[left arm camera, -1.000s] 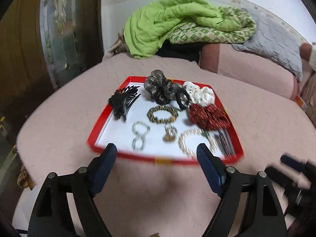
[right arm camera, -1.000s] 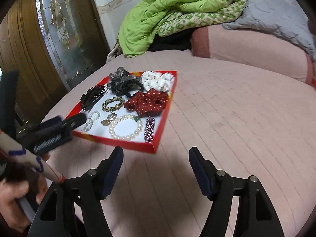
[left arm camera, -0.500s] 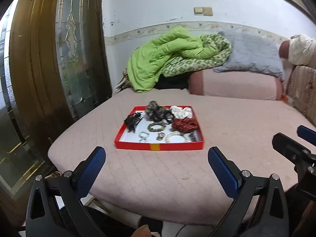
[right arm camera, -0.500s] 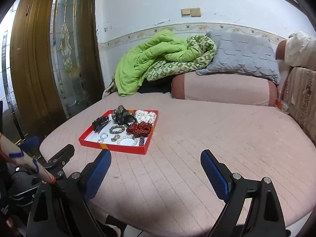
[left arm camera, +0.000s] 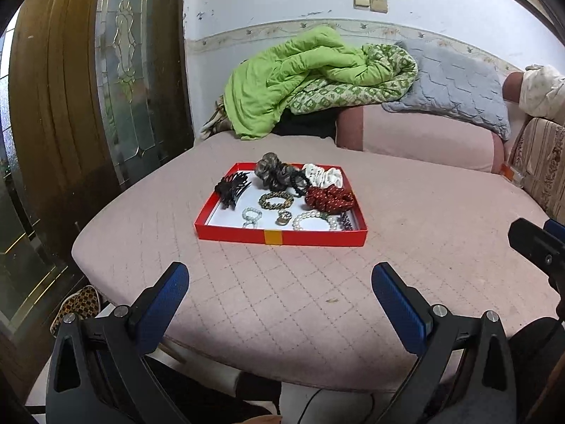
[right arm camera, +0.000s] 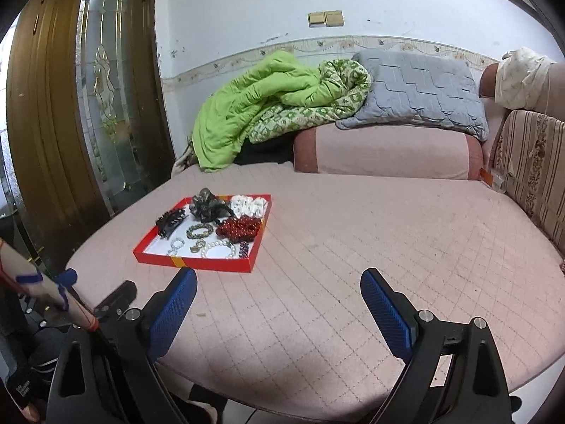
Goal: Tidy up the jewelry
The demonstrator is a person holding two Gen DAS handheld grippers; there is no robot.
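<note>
**Both hand-held grippers waiting, empty, short of the jewelry tray**

You are facing a wide bed (left arm camera: pixel 406 247) covered in a pink quilted spread. A green quilt (left arm camera: pixel 300 74) and a grey pillow (left arm camera: pixel 455 88) are lying piled at its far side, against the wall.

A shallow red tray (left arm camera: pixel 280 237) is sitting on the bed, well ahead of you. It is holding scrunchies at the back, a black claw clip (left arm camera: pixel 231 187) on its left, a beaded bracelet (left arm camera: pixel 276 200) in the middle and a pearl bracelet (left arm camera: pixel 312 219) near the front wall.

You are holding the left hand-held gripper (left arm camera: pixel 279 293) with its jaws spread wide and nothing between them; the right hand-held gripper (right arm camera: pixel 279 300) is likewise wide apart and empty. Both are hovering over the bed's near edge, apart from the tray.

To do this step well, you are probably best choosing one piece first, coming in low over the front wall, and closing on a single strand so neighbours are not dragged.

The left view is showing the tray almost head-on and a patterned slipper (left arm camera: pixel 76 309) on the floor. The right view is showing the tray off to the left, plus more bare bed to its right.
</note>
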